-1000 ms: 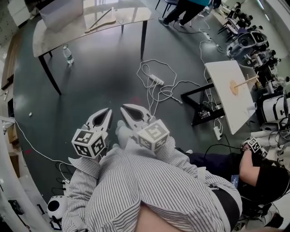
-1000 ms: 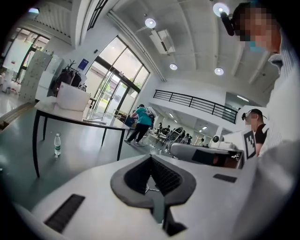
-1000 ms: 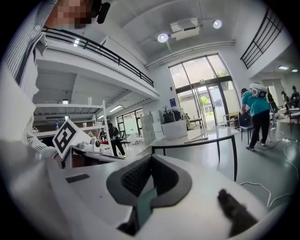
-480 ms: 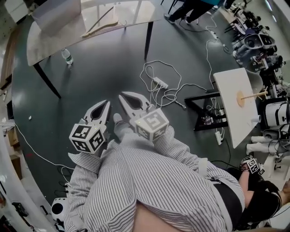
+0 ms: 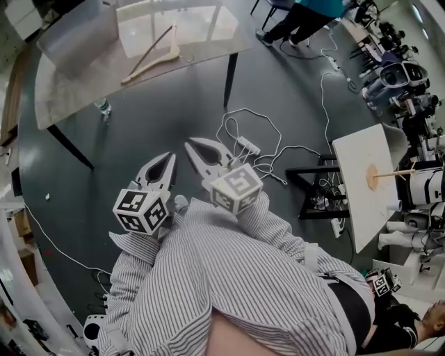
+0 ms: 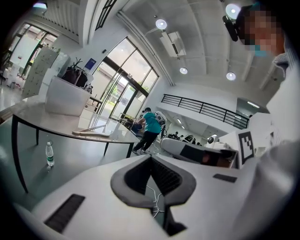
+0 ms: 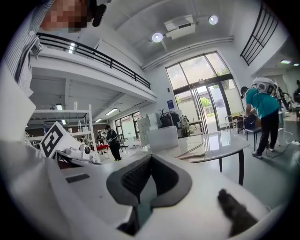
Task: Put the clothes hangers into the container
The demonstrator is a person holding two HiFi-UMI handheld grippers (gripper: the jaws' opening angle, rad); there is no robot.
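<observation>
A wooden clothes hanger (image 5: 149, 54) lies on the pale table (image 5: 208, 35) far ahead, next to a translucent container (image 5: 76, 35). In the left gripper view the hanger (image 6: 91, 132) and container (image 6: 65, 96) sit on the table at the left. In the right gripper view the container (image 7: 163, 138) and hanger (image 7: 194, 152) are straight ahead. My left gripper (image 5: 170, 156) and right gripper (image 5: 189, 143) are held side by side in front of my striped shirt, above the dark floor. Both are shut with nothing in them, well short of the table.
A water bottle (image 5: 104, 106) stands on the floor by a table leg. White cables and a power strip (image 5: 243, 142) lie on the floor to the right. A white side table (image 5: 365, 184) stands further right. A person in a teal top (image 5: 306, 14) is behind the table.
The table with the hanger and container has drawn closer and larger in the head view. Both grippers stay shut and together, shifted slightly up.
</observation>
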